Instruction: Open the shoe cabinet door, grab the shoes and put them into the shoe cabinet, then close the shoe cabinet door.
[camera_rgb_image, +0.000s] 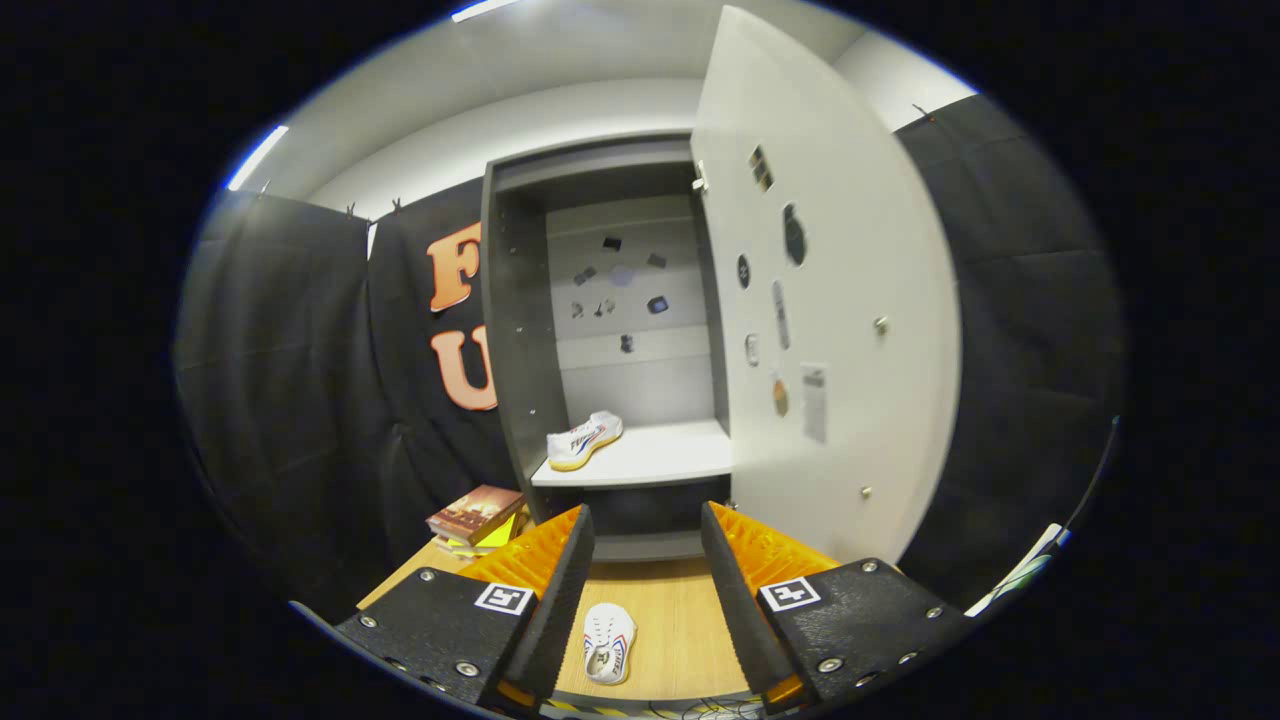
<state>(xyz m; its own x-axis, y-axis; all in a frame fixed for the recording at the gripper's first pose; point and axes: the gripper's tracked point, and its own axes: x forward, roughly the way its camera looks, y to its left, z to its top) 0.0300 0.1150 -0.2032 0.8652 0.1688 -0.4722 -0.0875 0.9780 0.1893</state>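
The shoe cabinet (520, 330) stands ahead with its white door (830, 300) swung wide open to the right. One white shoe with coloured stripes (584, 440) lies on the left part of the cabinet's white shelf (660, 455). A second white shoe (609, 643) lies on the wooden table (680, 620), below and between my fingers. My gripper (647, 535) is open, held above the table and in front of the cabinet, with nothing between its fingers.
A stack of books (476, 518) sits on the table to the left of the cabinet's base. Several small stickers dot the cabinet's back wall and the inside of the door. Black cloth hangs on both sides.
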